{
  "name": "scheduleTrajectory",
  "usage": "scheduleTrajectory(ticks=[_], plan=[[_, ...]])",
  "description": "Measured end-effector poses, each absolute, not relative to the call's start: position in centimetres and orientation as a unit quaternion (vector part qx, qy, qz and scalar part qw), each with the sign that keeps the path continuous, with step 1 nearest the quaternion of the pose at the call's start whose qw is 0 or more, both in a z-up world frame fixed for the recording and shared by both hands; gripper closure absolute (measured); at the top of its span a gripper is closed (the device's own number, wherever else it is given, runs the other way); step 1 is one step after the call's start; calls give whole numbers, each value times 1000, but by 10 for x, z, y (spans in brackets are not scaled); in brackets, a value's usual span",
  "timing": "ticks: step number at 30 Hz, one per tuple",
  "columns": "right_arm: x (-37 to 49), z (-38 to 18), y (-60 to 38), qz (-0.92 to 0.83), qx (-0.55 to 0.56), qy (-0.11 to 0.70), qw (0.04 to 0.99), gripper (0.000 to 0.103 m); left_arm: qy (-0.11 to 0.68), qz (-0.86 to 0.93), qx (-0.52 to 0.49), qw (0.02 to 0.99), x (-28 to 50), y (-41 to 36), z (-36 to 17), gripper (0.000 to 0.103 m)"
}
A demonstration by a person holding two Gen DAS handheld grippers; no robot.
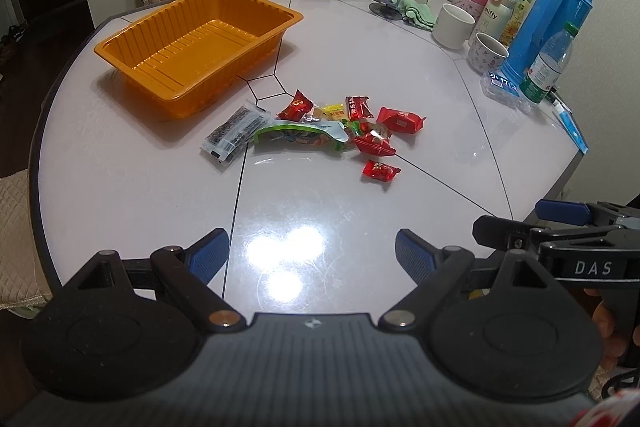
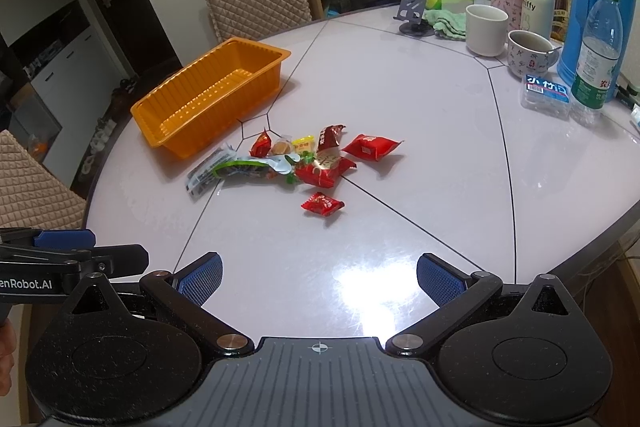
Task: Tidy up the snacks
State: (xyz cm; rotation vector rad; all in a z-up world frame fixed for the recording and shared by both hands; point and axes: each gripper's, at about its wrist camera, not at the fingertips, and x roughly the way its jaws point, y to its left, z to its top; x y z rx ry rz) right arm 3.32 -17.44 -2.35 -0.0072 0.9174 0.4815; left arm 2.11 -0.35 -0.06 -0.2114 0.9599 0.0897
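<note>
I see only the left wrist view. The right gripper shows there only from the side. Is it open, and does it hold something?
Observer: The right gripper is open, with nothing between its fingers. It hangs over bare table, short of the snack pile.
Operator: Is anything inside the patterned cup?
Observer: The patterned cup seems to hold a spoon; its handle sticks out over the rim toward the blue thermos.
</note>
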Motion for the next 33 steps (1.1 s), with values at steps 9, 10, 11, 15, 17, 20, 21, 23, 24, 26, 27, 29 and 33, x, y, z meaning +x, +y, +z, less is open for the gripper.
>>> scheduleTrajectory(ticks=[9, 10, 11, 15, 17, 20, 21, 23, 24, 26, 27, 29, 33], plan=[[33, -24, -174, 231, -3, 439, 868, 0, 461, 42, -105, 880, 20, -1, -3, 14], [33, -24, -174, 230, -4, 439, 868, 0, 461, 42, -105, 880, 20, 0, -3, 14], [32, -25, -173, 230, -4, 439, 868, 0, 461, 42, -105, 880, 20, -1, -3, 14], [32, -27, -172, 231, -3, 440, 868, 0, 462, 42, -105, 880, 20, 1, -3, 14], [31, -28, -171, 231, -4, 440, 868, 0, 462, 44, -106, 879, 20, 3, -4, 14], [32, -30, -168, 232, -4, 441, 867, 0, 463, 46, -107, 879, 20, 6, -6, 14], [32, -31, -167, 232, -4, 442, 867, 0, 463, 46, -107, 879, 20, 7, -6, 14], [33, -31, -167, 231, -5, 441, 867, 0, 462, 46, -108, 879, 21, 9, -6, 14], [33, -31, -166, 231, -7, 442, 867, 0, 463, 46, -109, 879, 21, 9, -7, 14], [35, -33, -164, 230, -10, 441, 868, 0, 463, 47, -110, 878, 23, 11, -8, 14], [35, -34, -163, 229, -11, 440, 868, 0, 464, 47, -111, 878, 25, 12, -9, 14], [37, -36, -162, 229, -13, 437, 870, 0, 465, 48, -111, 877, 28, 14, -10, 14], [42, -44, -161, 231, -16, 429, 873, 0, 464, 51, -111, 877, 34, 21, -17, 14]])
